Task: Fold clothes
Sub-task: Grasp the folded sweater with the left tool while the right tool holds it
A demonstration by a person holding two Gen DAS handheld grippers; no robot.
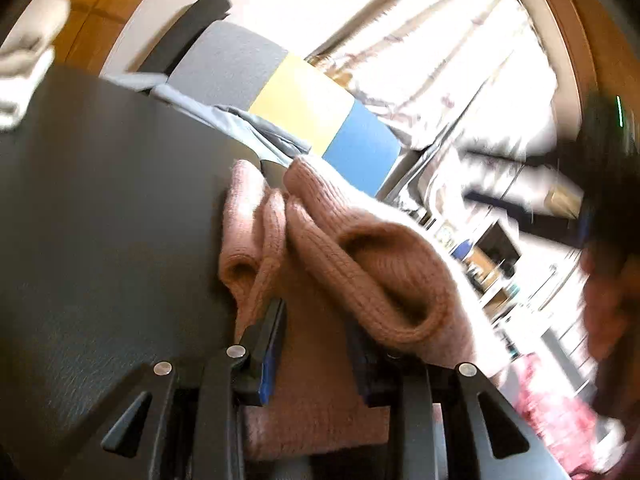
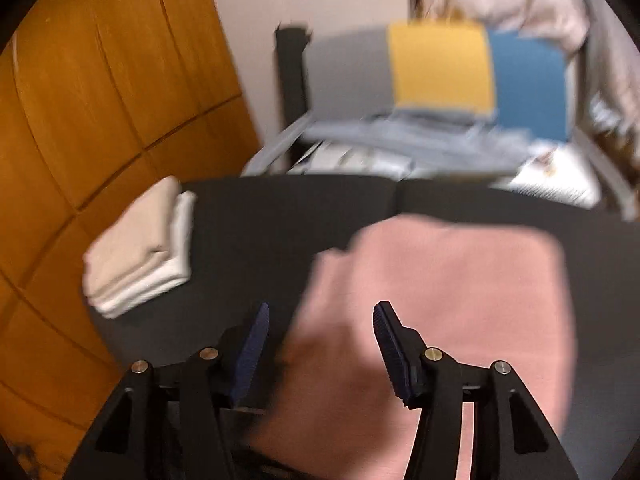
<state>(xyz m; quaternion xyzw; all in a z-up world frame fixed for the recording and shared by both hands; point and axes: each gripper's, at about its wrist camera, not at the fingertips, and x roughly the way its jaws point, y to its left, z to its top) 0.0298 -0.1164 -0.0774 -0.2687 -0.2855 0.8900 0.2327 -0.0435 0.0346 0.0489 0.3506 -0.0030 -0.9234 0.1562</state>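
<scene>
Left gripper [image 1: 316, 344] of mine is clamped on the pink knit sweater [image 1: 360, 264], bunching a thick fold; right gripper [image 2: 320, 344] hangs wide open, holding nothing. Soft, limp and bulky, it should sag, so I judge edges and ribbed cuffs [image 1: 384, 280] best to pinch.

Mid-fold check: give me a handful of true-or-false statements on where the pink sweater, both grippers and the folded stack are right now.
1. The left gripper has pink sweater fabric between its fingers. True.
2. The right gripper is clamped shut on the sweater. False: its fingers stand apart, open, above the pink sweater.
3. A folded stack of light cloths lies at the left edge of the dark table. True.
4. The sweater is green. False: it is pink knit.
5. The cushion behind the table is grey, yellow and blue. True.
</scene>
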